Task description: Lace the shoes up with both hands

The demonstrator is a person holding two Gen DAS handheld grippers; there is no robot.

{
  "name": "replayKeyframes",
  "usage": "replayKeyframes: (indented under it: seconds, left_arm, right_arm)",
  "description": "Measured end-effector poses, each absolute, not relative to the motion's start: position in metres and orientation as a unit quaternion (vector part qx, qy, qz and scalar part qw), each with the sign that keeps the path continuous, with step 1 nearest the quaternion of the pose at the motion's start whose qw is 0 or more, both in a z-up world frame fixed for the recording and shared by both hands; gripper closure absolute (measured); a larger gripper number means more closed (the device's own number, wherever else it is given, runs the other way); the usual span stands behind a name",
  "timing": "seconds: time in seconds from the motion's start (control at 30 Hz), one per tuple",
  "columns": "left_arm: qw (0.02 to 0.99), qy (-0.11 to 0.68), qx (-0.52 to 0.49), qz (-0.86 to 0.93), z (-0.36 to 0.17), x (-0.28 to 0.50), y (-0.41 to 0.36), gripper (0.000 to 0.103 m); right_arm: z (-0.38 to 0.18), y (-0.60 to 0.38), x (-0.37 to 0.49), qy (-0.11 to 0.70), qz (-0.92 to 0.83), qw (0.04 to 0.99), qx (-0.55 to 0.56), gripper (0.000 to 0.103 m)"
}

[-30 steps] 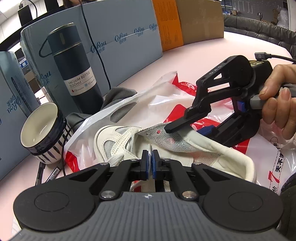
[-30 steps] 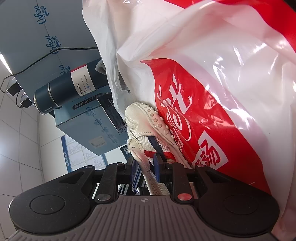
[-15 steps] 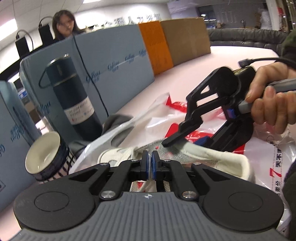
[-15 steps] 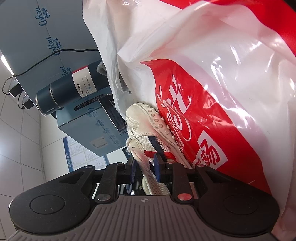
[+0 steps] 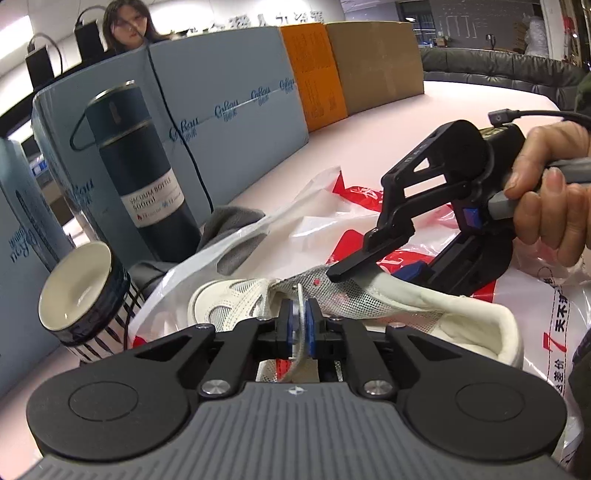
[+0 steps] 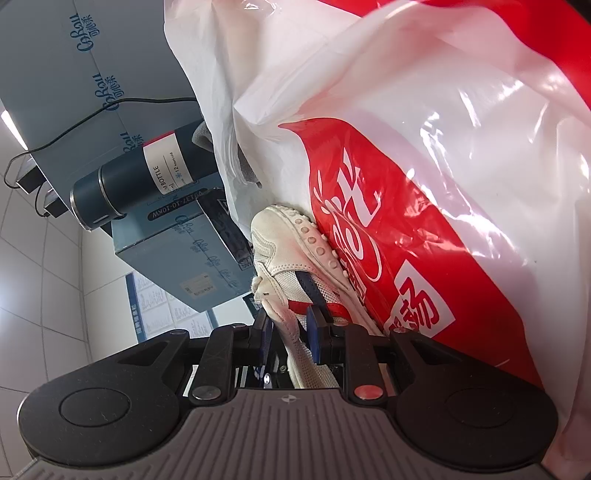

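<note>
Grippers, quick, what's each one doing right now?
Left gripper: jaws opening, lace between its pads.
Right gripper: shut on the shoe.

Both views are evenly and brightly lit from overhead; a ceiling light is blown out at the left view's upper left corner. Strong glare is seen on the plastic bag in the right view. Straight edges are bent toward the borders by fisheye distortion. Shadows are soft. The background is slightly blurred.
</note>
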State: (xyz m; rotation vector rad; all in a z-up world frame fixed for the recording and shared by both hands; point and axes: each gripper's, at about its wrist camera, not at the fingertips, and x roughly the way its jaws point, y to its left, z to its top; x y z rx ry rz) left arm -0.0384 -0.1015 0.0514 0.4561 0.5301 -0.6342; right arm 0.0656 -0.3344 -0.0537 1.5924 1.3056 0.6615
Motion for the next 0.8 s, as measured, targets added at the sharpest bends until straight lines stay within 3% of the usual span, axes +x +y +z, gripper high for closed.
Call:
replayKeyframes:
  seconds: [0.17,0.8]
  left_arm:
    - [0.893,0.263,0.201,-0.306,0.056,-0.037,-0.099,0.101]
    - [0.893,0.268,0.204,-0.299,0.059,-0.029,-0.097,0.1]
  right_arm:
    - [-0.053,-0.331,0.067,0.532,0.27,0.469,0.651,0.083]
    - [-0.054,-0.339,0.064,0.532,0.275,0.478,0.643,0.084]
